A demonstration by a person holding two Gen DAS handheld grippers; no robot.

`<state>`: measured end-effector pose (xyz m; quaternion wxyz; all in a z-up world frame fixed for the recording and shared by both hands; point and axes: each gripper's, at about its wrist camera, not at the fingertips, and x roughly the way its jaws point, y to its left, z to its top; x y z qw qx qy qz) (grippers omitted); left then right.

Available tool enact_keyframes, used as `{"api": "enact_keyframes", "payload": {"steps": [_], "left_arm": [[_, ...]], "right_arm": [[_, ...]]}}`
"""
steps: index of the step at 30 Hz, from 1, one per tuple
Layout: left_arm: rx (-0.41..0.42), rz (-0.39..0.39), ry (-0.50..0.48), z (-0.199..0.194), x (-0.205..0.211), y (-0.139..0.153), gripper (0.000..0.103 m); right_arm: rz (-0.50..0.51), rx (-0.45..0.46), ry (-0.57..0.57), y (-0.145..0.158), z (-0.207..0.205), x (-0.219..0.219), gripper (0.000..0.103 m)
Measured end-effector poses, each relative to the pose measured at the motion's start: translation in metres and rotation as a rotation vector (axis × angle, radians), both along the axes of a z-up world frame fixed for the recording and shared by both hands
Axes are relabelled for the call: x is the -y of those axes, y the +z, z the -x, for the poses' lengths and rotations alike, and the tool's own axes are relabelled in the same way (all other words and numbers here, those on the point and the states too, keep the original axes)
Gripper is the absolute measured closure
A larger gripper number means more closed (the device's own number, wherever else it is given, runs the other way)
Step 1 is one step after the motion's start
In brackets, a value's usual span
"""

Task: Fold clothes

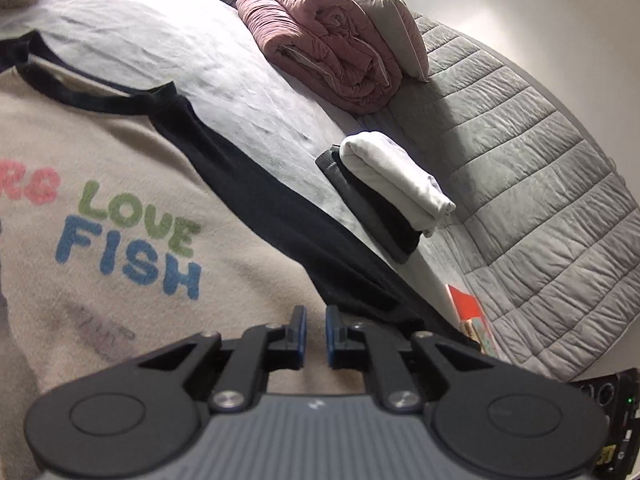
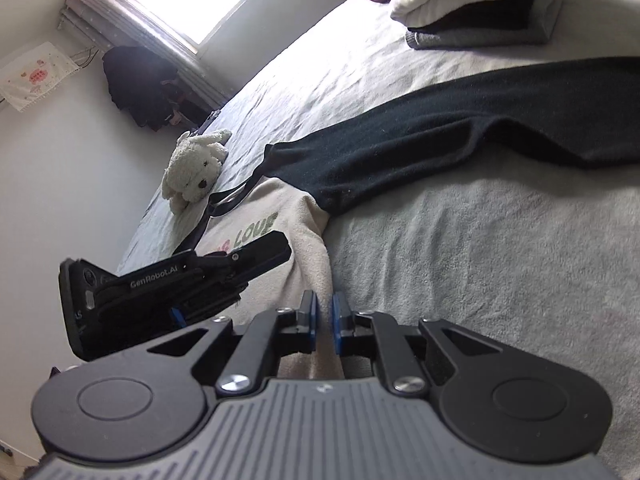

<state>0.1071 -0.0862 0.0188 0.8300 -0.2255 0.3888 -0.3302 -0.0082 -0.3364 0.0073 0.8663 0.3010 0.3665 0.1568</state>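
Bed with pale grey sheet (image 2: 460, 280) is the work surface. On it, the beige fleece sweatshirt with black raglan sleeves and "LOVE FISH" print (image 1: 120, 272) lies spread flat, print side up, one black sleeve (image 2: 440, 136) stretched out sideways toward the stack: laid out as a garment would be for folding, no fold visible in it. Stack of folded white, black and grey clothes (image 1: 384, 196) sits well apart near the grey quilted headboard, probably the finished pile. Small white plush dog (image 2: 196, 168) lies just beside the collar.

Left gripper (image 1: 316, 320): fingers narrowly parted over the sweatshirt's lower side, nothing visibly pinched. Right gripper (image 2: 324, 308): same narrow gap, at the sweatshirt's side edge, apparently empty.
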Motion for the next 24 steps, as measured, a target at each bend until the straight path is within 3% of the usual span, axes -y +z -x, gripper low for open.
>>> {"api": "enact_keyframes", "payload": {"steps": [5,9,13,15,24], "left_arm": [[0.098,-0.249,-0.118,-0.007,0.036,0.037,0.091],[0.195,-0.476,-0.230,-0.002,0.075,0.043,0.088],[0.334,-0.690,-0.314,0.006,0.105,0.033,0.071],[0.363,-0.740,-0.348,0.007,0.111,0.028,0.071],[0.375,-0.805,-0.372,-0.001,0.113,0.016,0.071]], "right_arm": [[0.068,0.019,0.007,0.001,0.000,-0.014,0.092],[0.059,0.004,0.009,-0.004,-0.006,-0.017,0.092],[0.045,-0.007,0.008,-0.007,-0.008,-0.016,0.092],[0.046,-0.011,0.007,-0.008,-0.007,-0.015,0.092],[0.046,-0.025,0.022,-0.012,-0.007,-0.017,0.091]]}}
